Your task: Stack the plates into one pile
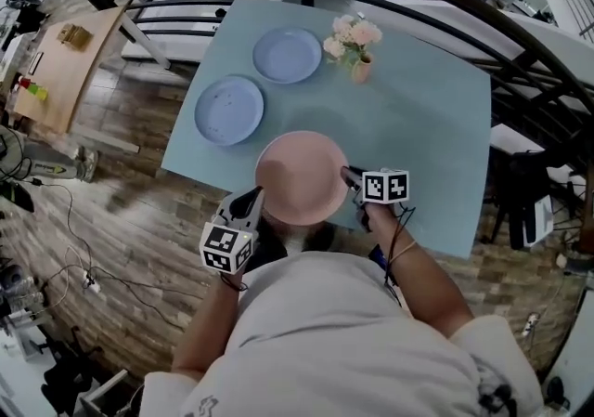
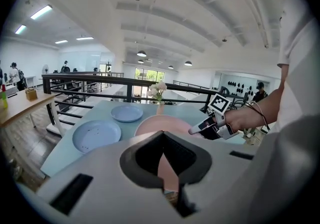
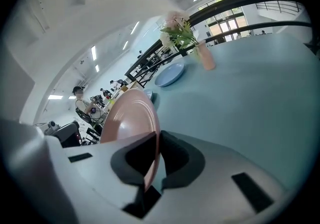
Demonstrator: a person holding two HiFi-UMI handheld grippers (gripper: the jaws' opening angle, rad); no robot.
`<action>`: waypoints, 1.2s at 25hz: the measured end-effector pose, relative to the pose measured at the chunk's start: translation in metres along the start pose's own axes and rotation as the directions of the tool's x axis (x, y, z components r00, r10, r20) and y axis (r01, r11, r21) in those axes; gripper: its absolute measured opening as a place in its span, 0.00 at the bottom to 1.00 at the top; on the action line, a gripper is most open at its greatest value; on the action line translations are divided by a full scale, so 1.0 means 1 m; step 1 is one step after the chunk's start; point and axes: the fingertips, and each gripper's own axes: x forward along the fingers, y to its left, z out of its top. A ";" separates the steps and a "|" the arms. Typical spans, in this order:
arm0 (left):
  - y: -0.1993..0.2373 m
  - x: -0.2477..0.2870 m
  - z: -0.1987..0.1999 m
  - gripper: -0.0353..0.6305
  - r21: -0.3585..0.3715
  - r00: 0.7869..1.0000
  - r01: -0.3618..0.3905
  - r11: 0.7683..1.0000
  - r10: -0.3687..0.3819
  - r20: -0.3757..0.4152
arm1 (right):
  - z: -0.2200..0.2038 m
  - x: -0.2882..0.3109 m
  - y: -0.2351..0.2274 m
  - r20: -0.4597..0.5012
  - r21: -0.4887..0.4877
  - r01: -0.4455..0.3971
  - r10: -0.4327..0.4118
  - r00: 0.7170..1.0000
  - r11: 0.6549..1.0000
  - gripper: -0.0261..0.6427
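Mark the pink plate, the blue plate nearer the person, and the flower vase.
pink plate (image 1: 302, 174): head view, middle of its upper face.
nearer blue plate (image 1: 229, 110): head view, centre of the plate.
flower vase (image 1: 361, 70): head view, vase body below the blooms.

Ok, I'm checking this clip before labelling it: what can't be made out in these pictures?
Head view: table and its near edge beneath the pink plate, hidden by the plate.
Left gripper view: specks on the nearer blue plate, too small to identify.
Right gripper view: that blue plate, almost wholly behind the pink plate.
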 end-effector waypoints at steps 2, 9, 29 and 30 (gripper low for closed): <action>0.008 -0.009 -0.002 0.06 -0.006 1.000 -0.012 1.000 0.012 0.002 | 0.001 0.007 0.010 -0.002 -0.005 -0.009 0.009 1.000 1.000 0.08; 0.058 -0.043 -0.005 0.06 -0.015 0.999 -0.029 0.999 0.029 0.019 | 0.009 0.038 0.051 -0.002 -0.028 -0.010 0.010 1.000 1.000 0.08; 0.219 -0.137 -0.020 0.06 0.029 0.993 0.103 0.994 -0.104 0.046 | -0.011 0.135 0.199 0.093 0.045 0.076 -0.080 0.992 0.996 0.08; 0.222 -0.139 -0.020 0.06 0.030 0.993 0.109 0.994 -0.110 0.046 | -0.012 0.136 0.203 0.097 0.045 0.080 -0.085 0.992 0.996 0.08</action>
